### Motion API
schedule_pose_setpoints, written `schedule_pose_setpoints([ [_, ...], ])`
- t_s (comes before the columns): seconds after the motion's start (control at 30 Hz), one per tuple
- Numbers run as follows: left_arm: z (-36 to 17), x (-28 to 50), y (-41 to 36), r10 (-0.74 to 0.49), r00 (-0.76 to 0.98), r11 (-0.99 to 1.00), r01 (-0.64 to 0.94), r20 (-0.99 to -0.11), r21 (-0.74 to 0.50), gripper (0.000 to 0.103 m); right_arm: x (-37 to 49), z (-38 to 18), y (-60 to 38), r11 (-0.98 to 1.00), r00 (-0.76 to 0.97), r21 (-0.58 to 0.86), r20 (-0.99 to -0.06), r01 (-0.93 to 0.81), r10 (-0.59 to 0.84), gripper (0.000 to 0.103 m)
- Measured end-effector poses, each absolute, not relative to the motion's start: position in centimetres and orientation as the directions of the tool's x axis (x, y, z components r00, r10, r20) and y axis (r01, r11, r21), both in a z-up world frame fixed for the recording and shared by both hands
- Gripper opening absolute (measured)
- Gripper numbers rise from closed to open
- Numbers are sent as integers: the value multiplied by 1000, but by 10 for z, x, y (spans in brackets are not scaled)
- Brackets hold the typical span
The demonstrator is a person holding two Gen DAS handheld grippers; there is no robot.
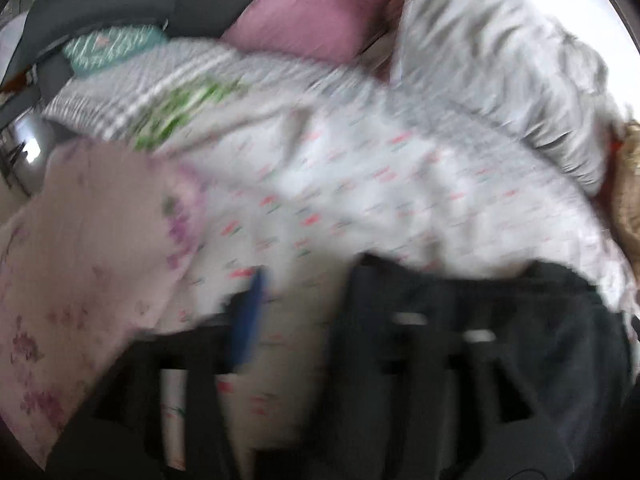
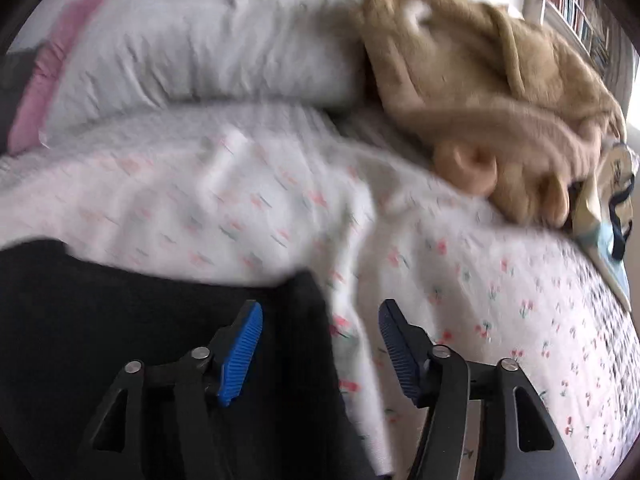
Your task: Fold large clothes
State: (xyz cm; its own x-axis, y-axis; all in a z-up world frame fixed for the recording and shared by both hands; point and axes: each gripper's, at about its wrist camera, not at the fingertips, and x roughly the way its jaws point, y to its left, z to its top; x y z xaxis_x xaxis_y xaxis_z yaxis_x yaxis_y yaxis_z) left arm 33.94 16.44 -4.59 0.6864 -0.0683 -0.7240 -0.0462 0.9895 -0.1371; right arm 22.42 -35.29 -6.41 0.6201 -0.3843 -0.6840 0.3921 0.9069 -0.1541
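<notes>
A: Where the dark garment (image 2: 140, 320) lies, is it on the bed?
B: Yes, flat on the cherry-print bedspread (image 2: 520, 300), at the near edge, low in both views.
A: And the right gripper (image 2: 320, 344)?
B: Its jaws stand wide, one blue pad (image 2: 240, 354) above the garment, the other over the bedspread; nothing is pinched.
A: The left gripper (image 1: 340, 320)?
B: Blurred; its jaws look apart, the garment beside its right finger.
A: Around that?
B: A white pillow (image 2: 200, 40), a tan plush toy (image 2: 500, 92), a pink floral cloth (image 1: 80, 260).
</notes>
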Motion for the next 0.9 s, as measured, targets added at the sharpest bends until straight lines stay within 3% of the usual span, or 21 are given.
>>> schedule_pose_setpoints([
  [0.1,-30,330,117,-199,673,976,70,-712,-207,85,234,-51,-290,962,695,-80,-676,262,-246,86],
  [0.17,-37,329,81,-281,617,959,144,-735,-245,85,247,-60,-248,990,682,-50,-719,135,-130,87],
  [0.23,-52,330,59,-279,583,960,167,-763,-223,85,254,-79,-215,999,655,-37,-754,30,-48,87],
  [0.37,-97,331,65,-168,537,979,190,-827,-76,85,253,-116,-245,997,574,-27,-816,70,-63,87],
  [0.5,-106,324,148,-100,519,995,46,-849,-89,87,203,-116,-385,923,501,-27,-834,384,-232,87],
  [0.53,-107,323,165,-71,500,997,5,-863,-79,89,185,-115,-421,875,471,41,-854,482,-219,86],
  [0.57,-106,320,176,-42,489,997,-31,-871,-66,88,172,-111,-437,854,482,100,-856,510,-188,83],
  [0.6,-99,314,185,-20,486,996,-62,-874,-58,86,158,-100,-447,845,505,133,-845,518,-177,73],
  [0.63,-89,306,185,-28,503,996,-61,-864,-67,86,152,-91,-443,841,490,80,-841,535,-232,75],
  [0.7,-66,287,164,-79,549,996,3,-832,-93,86,146,-69,-417,875,509,-4,-812,484,-286,75],
  [0.8,-39,250,107,-186,577,981,158,-795,-115,88,147,-47,-347,941,577,30,-796,338,-182,83],
  [0.9,-36,211,49,-284,524,949,274,-803,-157,93,150,-50,-265,986,561,7,-823,167,-89,85],
])
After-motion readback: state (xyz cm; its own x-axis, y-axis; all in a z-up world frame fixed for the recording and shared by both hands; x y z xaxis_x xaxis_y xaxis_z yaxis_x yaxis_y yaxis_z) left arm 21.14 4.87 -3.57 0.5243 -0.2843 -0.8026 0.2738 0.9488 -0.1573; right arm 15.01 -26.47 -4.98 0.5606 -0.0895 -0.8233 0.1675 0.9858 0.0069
